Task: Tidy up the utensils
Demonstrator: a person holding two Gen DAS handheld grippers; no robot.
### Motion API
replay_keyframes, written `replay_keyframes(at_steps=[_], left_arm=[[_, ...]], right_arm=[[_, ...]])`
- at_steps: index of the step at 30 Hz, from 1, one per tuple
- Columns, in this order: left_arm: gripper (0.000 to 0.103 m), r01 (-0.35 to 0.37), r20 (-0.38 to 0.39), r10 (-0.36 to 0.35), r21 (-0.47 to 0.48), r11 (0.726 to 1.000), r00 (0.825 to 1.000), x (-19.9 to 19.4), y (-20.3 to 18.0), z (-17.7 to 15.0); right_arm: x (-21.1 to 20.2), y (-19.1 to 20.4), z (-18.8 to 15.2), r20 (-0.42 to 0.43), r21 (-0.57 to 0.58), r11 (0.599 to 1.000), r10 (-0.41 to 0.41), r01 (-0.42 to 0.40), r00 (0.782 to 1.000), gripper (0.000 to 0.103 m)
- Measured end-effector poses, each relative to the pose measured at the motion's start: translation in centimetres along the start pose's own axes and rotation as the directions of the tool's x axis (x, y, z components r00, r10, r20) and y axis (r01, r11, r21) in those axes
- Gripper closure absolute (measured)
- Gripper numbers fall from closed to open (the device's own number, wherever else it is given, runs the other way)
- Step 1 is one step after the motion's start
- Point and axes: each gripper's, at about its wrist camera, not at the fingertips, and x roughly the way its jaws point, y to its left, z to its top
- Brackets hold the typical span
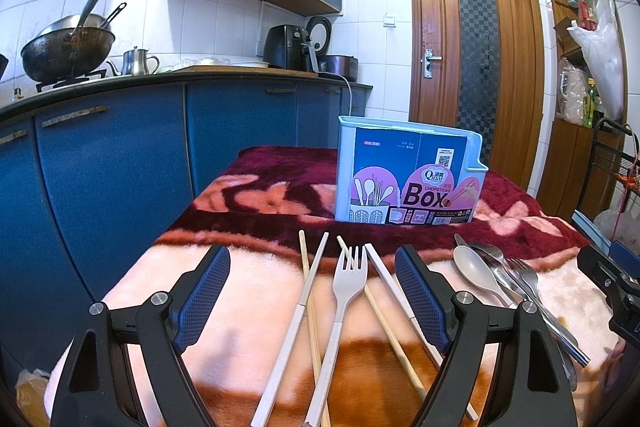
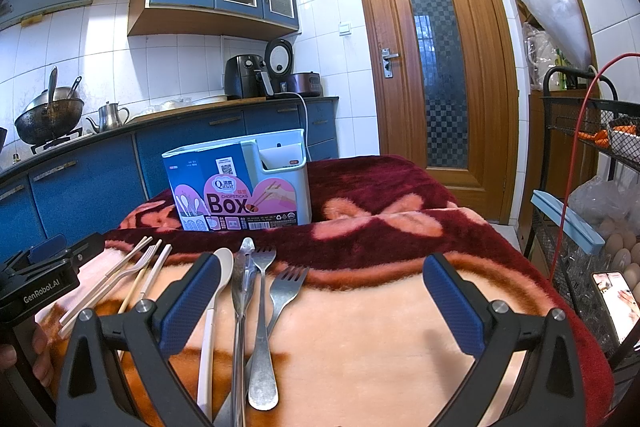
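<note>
Nothing is looking sorted yet, judging by how things are lying: the left hand-held gripper (image 1: 312, 291) is hovering with its jaws spread wide and holding nothing, framing a loose group on the blanket-covered counter (image 1: 248, 279), namely a pale plastic fork (image 1: 347, 287) crossing over several chopsticks (image 1: 310, 287) that are fanning out at different angles. The right hand-held gripper (image 2: 322, 301) is likewise standing wide apart and empty, with a white spoon (image 2: 218, 283), a metal knife (image 2: 242, 279) and two metal forks (image 2: 266, 291) lying in an overlapping bunch just inside its left finger. Farther back, the light-blue chopsticks box (image 2: 240, 183) is standing upright on the dark red part of the blanket, well apart from both piles, and no utensil is showing above its rim, so every piece seems to be waiting to be picked up and placed in it
</note>
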Motion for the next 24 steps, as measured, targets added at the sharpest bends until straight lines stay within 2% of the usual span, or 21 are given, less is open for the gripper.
replay_keyframes(at_steps=[9,14,18,21,24], left_arm=[[0.018,-0.008,-0.007,0.008,-0.004,1.000,1.000,-0.1,0.0,-0.1],[0.018,-0.019,-0.015,0.019,-0.003,1.000,1.000,-0.3,0.4,0.9],[0.018,-0.024,-0.034,0.024,0.012,1.000,0.999,-0.7,1.2,2.6],[0.018,-0.016,-0.076,0.019,0.039,0.999,0.997,-0.4,1.4,3.8],[0.018,0.010,-0.138,0.005,0.106,0.994,0.990,0.1,1.1,4.7]], right_arm=[[0.3,-0.2,0.1,-0.020,0.016,1.000,0.023,-0.022,1.000,0.000],[1.5,-1.2,1.2,-0.143,0.038,0.999,0.044,-0.039,0.989,0.000],[2.0,-1.7,2.7,-0.230,0.053,0.996,0.076,-0.065,0.970,0.000],[3.0,-2.3,3.8,-0.329,0.091,0.992,0.115,-0.090,0.937,0.000],[3.6,-2.0,4.2,-0.399,0.068,0.994,0.110,-0.091,0.910,0.000]])
